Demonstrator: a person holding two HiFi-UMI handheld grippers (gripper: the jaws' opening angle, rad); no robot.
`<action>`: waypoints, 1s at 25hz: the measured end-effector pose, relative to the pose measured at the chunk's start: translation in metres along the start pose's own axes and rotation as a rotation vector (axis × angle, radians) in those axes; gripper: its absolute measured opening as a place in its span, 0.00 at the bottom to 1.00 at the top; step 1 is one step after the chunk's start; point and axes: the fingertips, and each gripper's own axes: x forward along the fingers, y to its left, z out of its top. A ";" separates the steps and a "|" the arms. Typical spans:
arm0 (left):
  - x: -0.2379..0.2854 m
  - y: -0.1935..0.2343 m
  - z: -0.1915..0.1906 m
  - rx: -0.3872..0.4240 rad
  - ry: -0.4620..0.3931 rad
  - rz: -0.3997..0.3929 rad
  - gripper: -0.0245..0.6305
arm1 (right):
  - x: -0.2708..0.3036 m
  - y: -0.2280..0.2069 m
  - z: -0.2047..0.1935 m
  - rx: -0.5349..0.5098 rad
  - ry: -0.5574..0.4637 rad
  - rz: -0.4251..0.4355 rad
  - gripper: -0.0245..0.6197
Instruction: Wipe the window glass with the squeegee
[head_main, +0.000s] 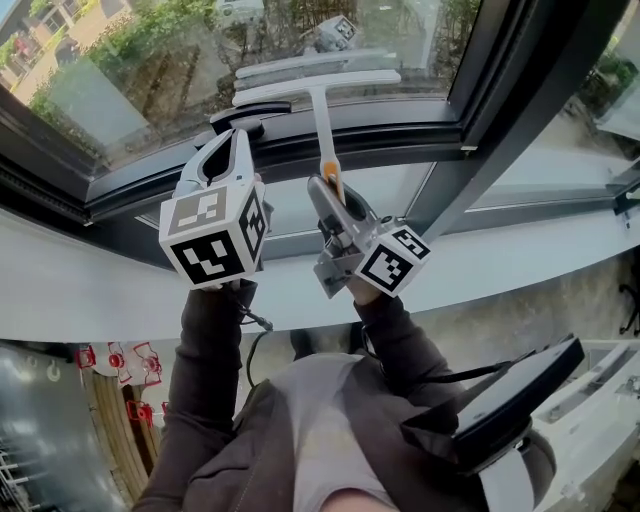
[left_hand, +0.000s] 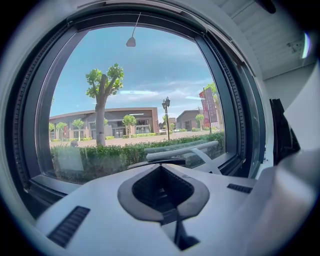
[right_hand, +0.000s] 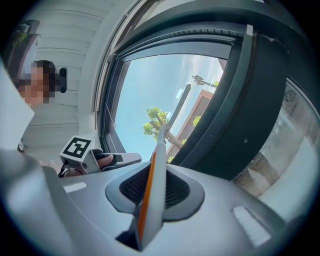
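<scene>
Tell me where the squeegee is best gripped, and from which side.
The lower end of the straight handle, from the room side, as the right gripper has it: the wide blade sits crosswise at the glass and must stay free.

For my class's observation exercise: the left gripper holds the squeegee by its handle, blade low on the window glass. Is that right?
No: the right gripper holds the squeegee by its handle, blade low on the window glass. The right gripper view shows the handle between its jaws; the left gripper has its jaws shut on nothing.
</scene>
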 end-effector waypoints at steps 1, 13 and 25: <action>0.000 -0.001 0.000 -0.002 0.001 0.003 0.04 | 0.000 0.001 0.001 0.007 0.002 0.000 0.13; -0.007 0.001 -0.019 -0.052 0.013 0.043 0.04 | -0.007 0.005 0.014 0.008 0.021 0.017 0.12; -0.005 -0.014 -0.013 -0.069 0.003 -0.036 0.04 | 0.000 0.082 0.090 -0.168 -0.012 0.079 0.12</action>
